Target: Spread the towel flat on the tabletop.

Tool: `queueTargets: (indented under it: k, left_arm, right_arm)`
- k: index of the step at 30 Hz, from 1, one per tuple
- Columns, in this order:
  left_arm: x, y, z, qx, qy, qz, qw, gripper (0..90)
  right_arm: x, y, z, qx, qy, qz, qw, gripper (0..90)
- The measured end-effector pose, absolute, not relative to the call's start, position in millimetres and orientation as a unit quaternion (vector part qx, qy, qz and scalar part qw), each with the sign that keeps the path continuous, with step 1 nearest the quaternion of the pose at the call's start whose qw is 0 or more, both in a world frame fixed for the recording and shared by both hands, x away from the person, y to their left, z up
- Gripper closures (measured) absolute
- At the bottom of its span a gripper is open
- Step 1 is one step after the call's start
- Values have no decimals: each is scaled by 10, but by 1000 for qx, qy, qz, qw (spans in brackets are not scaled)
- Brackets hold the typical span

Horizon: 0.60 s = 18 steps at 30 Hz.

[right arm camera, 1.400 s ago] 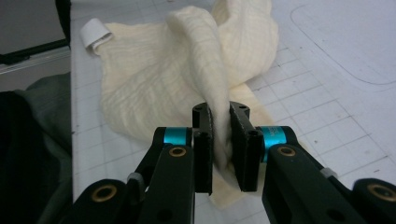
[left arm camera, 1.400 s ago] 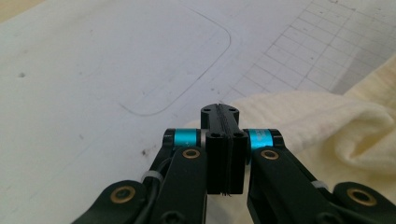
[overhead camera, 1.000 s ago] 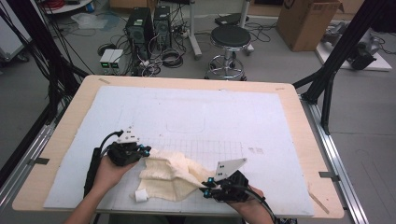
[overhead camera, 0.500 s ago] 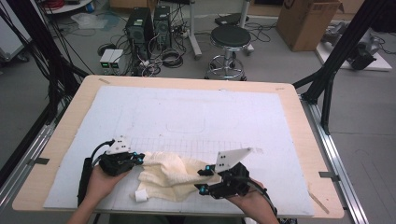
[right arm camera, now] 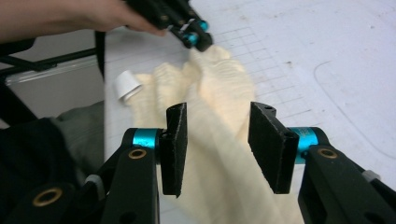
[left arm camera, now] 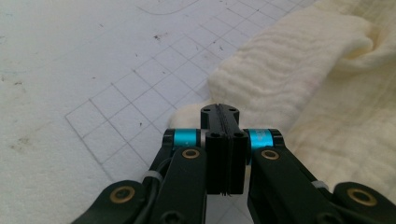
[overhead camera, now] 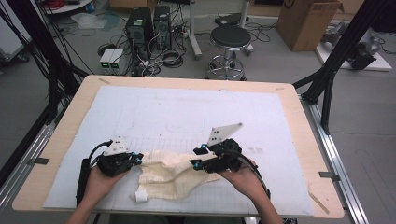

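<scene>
A cream cloth [overhead camera: 173, 172] lies crumpled on the white gridded mat [overhead camera: 187, 116] at the near edge of the bench [overhead camera: 60, 140], between the two hands. The left tongs [overhead camera: 138, 158] are clenched on the cloth's left edge, a pinch of fabric at their tips in the left gripper view. The right tongs [overhead camera: 197, 157] have just been opening; they stand released, parted over the cloth's right portion, pads clear of it. A white tag [overhead camera: 140, 197] sits at the cloth's near corner.
</scene>
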<state>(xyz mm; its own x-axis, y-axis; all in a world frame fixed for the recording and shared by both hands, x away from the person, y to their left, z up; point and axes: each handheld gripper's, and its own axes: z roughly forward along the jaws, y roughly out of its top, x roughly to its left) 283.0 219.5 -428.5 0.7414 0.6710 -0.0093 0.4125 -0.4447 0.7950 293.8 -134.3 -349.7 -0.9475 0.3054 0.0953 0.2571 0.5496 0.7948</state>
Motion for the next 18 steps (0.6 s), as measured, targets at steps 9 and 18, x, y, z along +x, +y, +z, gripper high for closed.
queueTargets:
  k: [9,18]
  left_arm:
    - [2828,2206,-4280,836,321,159,417,890]
    - [2816,2206,-4270,835,317,160,419,890]
  right_arm:
    - [3332,-1209,-3686,186,887,422,20,595]
    - [3520,-977,-4045,198,912,360,3,618]
